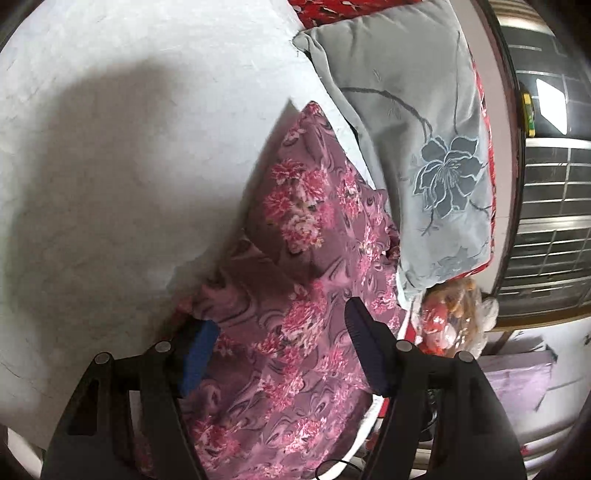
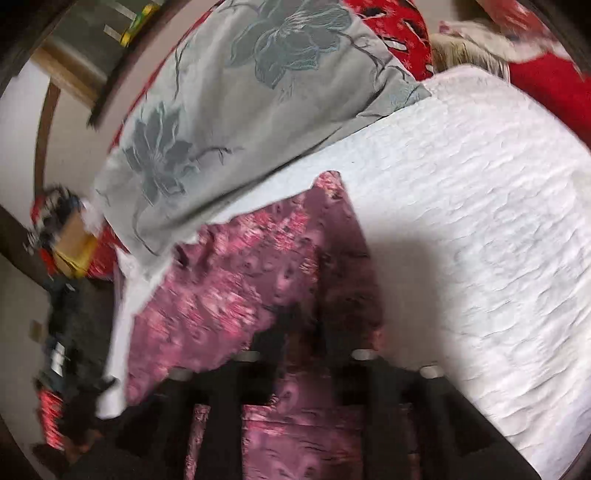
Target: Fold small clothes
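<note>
Floral garment lies on white quilted bedcover beside grey pillow; both grippers over it.

The white quilted bedcover [image 1: 110, 147] fills most of both views, with a dark shadow falling across it. A grey pillow [image 1: 413, 147] with an embroidered dark flower rests along the bedcover's edge, overlapping red patterned fabric [image 2: 399, 29] behind it. The mauve garment with pink flowers [image 1: 295, 277] lies on the bedcover, touching the pillow's lower edge, partly doubled over itself with a pointed corner toward the pillow. Left gripper [image 1: 280, 336]: fingers spread wide, nothing between them, garment directly beneath. Right gripper [image 2: 303, 332]: view blurred; fingers stand close together over the garment, but whether they pinch the cloth cannot be determined.
</note>
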Available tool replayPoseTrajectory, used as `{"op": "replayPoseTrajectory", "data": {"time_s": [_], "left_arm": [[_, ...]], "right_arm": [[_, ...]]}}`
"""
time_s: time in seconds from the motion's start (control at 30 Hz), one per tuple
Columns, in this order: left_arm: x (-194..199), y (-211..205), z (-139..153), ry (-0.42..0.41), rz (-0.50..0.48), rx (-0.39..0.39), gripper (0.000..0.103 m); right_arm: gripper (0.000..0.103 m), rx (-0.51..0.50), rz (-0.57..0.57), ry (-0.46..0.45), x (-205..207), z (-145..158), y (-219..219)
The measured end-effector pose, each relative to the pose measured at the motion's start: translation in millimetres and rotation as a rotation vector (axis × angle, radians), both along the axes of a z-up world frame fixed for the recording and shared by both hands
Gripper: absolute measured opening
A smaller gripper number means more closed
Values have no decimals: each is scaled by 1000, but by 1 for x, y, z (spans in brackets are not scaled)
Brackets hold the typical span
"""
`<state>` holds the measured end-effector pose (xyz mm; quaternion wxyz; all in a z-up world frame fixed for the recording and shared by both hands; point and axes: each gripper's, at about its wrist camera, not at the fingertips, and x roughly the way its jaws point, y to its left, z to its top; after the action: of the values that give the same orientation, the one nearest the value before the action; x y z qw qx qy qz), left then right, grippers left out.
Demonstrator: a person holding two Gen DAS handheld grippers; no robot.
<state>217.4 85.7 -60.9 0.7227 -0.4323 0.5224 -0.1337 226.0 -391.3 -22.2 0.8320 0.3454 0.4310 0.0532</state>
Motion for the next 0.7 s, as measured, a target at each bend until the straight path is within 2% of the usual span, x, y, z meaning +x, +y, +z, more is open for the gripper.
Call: {"op": "replayPoseTrajectory", "data": {"time_s": [0.03, 0.07, 0.1, 0.13, 0.23, 0.27, 0.3, 0.33, 0.4, 0.43, 0.47, 0.5, 0.57, 0.6, 0.67, 0.7], "left_arm": [[1, -2, 3, -6, -3, 6, 53], [2, -4, 7, -21, -15, 4, 48], [1, -4, 11, -31, -21, 8, 45], [0, -4, 15, -41, -22, 23, 45], [0, -5, 17, -48, -27, 96, 45], [2, -8, 10, -12, -35, 153, 45], [3, -11, 2, 19, -45, 183, 44], [2, -11, -2, 30, -52, 190, 40], [-5, -10, 5, 13, -62, 189, 40], [-12, -9, 11, 2, -80, 178, 40], [-20, -9, 18, -19, -105, 164, 41], [-29, -10, 22, -33, -129, 159, 44], [-46, -18, 23, -45, -171, 174, 62], [-53, -25, 20, -38, -191, 192, 62], [-60, -41, 1, 13, -258, 244, 61], [-62, -46, -4, 15, -276, 276, 60]], "right_arm": [[54, -7, -5, 12, 1, -2, 3], [50, -35, 5, 27, 6, -4, 10], [39, -56, 25, 34, 9, -3, 13], [4, -80, 69, 17, 15, 1, 20], [4, -119, 89, -134, 12, 34, 27], [4, -125, 66, -163, 11, 41, 25], [4, -134, 44, -157, 11, 41, 22], [5, -157, 32, -110, 14, 33, 19], [8, -266, 88, 151, 29, -4, 19], [9, -259, 94, 122, 22, -1, 17], [16, -252, 87, 82, 12, 8, 14], [16, -241, 83, 50, 2, 18, 11], [18, -157, 141, -28, -23, 37, 8], [21, -135, 178, -46, -36, 41, 10], [41, -162, 230, -7, -53, 31, 18], [40, -200, 266, 53, -55, 17, 28]]}}
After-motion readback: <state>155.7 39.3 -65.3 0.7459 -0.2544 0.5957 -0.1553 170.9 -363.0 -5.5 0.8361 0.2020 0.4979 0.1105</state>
